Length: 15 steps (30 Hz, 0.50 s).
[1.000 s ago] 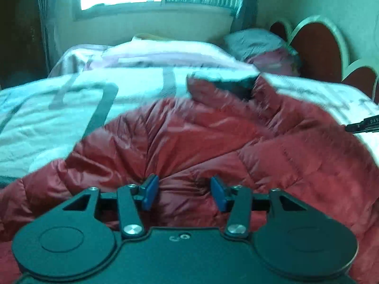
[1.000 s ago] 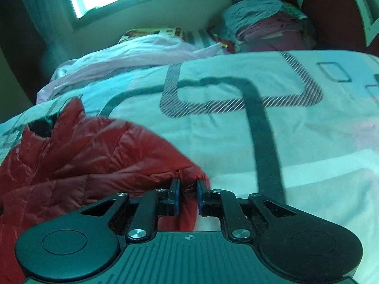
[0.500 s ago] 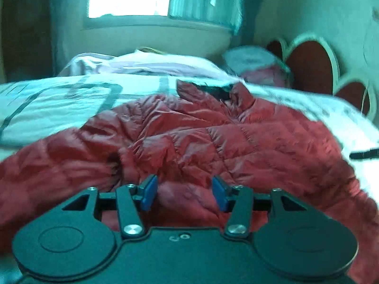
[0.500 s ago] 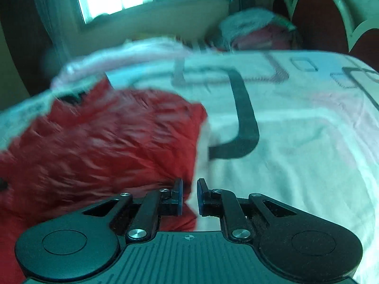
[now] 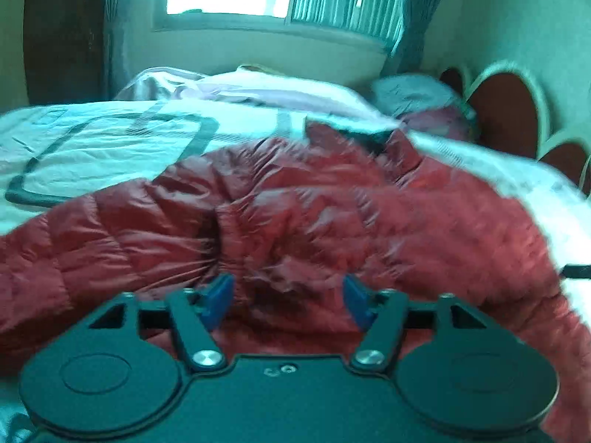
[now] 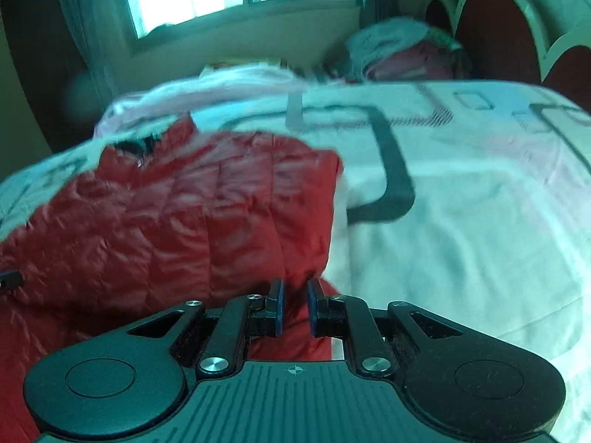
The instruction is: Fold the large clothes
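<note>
Bedspread (image 5: pixel 110 147), pale with dark grey line patterns, carries a red quilted puffer jacket (image 5: pixel 314 214) spread across it, collar toward the window. The left gripper (image 5: pixel 288 301) is opening, its blue pads wide apart with bunched jacket fabric between them but not pressed. The right gripper (image 6: pixel 294 304) stands nearly closed, pinching the jacket's edge (image 6: pixel 295 284) between its pads.

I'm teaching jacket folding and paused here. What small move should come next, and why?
Probably draw the left claw back clear: its jaws are opening over bunched red jacket fabric. The right claw looks pinched on the jacket's edge, so it can hold that side on the bedspread.
</note>
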Motion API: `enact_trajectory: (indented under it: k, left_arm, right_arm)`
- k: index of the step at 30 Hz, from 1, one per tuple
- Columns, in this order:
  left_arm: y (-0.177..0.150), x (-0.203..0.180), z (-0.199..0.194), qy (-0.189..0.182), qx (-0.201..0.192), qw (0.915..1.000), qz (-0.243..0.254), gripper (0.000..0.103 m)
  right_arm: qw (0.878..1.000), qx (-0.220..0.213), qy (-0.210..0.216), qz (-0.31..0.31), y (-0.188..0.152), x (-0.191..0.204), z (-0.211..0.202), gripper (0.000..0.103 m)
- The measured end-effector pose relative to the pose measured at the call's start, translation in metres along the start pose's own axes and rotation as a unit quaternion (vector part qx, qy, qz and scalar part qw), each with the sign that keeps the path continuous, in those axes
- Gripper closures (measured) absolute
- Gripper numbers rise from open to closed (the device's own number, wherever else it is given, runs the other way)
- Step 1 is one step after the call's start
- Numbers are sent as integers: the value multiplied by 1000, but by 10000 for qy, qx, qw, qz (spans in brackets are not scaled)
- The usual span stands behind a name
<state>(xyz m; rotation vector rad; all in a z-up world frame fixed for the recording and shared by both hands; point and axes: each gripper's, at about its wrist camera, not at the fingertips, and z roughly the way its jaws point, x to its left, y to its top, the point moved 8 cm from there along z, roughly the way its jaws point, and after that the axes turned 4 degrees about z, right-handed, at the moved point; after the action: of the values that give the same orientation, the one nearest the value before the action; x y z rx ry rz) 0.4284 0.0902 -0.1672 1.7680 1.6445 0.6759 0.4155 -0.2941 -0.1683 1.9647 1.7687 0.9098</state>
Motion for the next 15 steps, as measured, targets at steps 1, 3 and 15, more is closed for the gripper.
enact_trajectory:
  k: [1, 3, 15]
  left_arm:
    - [-4, 1, 7, -14, 174, 9998, -3, 36]
    - [-5, 5, 11, 48, 221, 9997, -55, 37]
    - [-16, 44, -21, 152, 117, 9976, -670, 40]
  right_arm:
    - [9997, 225, -97, -9, -5, -2, 11, 90]
    - [9993, 358, -118, 65, -9, -6, 18, 90]
    - [9992, 98, -92, 373, 16, -7, 20, 90]
